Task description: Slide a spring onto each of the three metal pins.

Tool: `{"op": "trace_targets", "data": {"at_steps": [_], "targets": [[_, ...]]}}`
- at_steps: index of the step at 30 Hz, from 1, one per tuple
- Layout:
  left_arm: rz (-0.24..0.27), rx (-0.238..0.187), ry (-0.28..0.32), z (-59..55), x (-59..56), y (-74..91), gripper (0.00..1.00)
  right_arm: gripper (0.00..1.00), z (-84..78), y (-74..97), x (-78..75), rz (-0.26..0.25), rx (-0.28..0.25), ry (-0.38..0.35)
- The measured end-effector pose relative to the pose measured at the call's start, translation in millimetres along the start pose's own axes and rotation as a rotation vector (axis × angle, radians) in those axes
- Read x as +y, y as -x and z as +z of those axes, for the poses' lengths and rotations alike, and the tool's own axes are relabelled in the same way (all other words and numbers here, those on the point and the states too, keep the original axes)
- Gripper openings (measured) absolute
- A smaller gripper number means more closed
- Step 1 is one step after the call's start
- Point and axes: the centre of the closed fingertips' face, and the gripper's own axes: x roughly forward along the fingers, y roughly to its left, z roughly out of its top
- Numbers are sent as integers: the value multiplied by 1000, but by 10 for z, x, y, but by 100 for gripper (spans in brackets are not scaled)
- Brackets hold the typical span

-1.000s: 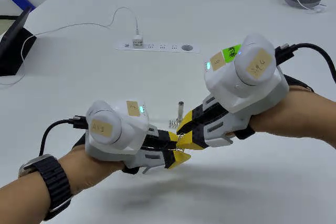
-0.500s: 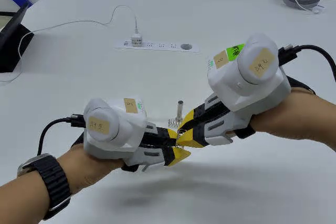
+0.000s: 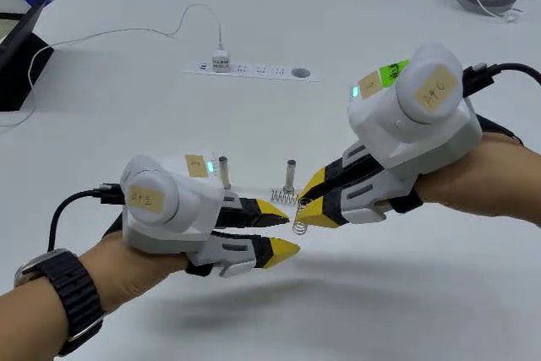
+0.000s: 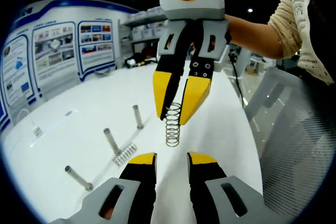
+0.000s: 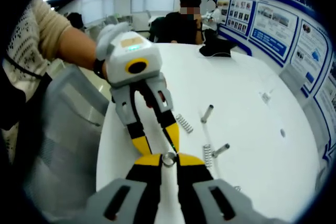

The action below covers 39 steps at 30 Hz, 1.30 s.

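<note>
- Big white worktable (image 3: 127, 124): everything sits on it.
- Chunky white right gripper (image 3: 299, 212) with yellow-and-black jaws: pinched together on a small coiled steel spring (image 4: 172, 129), which hangs off the tips just above the table.
- Matching white left gripper (image 3: 295, 230): jaws spread apart, nothing between them, tips right next to that dangling spring.
- Three slim upright metal pins (image 4: 110, 141): standing in a row on the table, all bare.
- Second loose coil spring (image 4: 124, 153): lying flat by the foot of the middle pin.
</note>
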Motion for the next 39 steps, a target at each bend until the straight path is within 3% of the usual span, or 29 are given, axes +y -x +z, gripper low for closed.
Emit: {"op": "trace_targets", "data": {"at_steps": [15,31,39], "targets": [[109,-34,69,-19,164,283,37,12,-132,317,-366,-99,1,-51],[217,-37,120,-119,281,564,45,12,-253,576,-762,-192,0,-96],[258,-54,159,-143,306,649,48,12,-317,531,-940,-224,3,-129]]}}
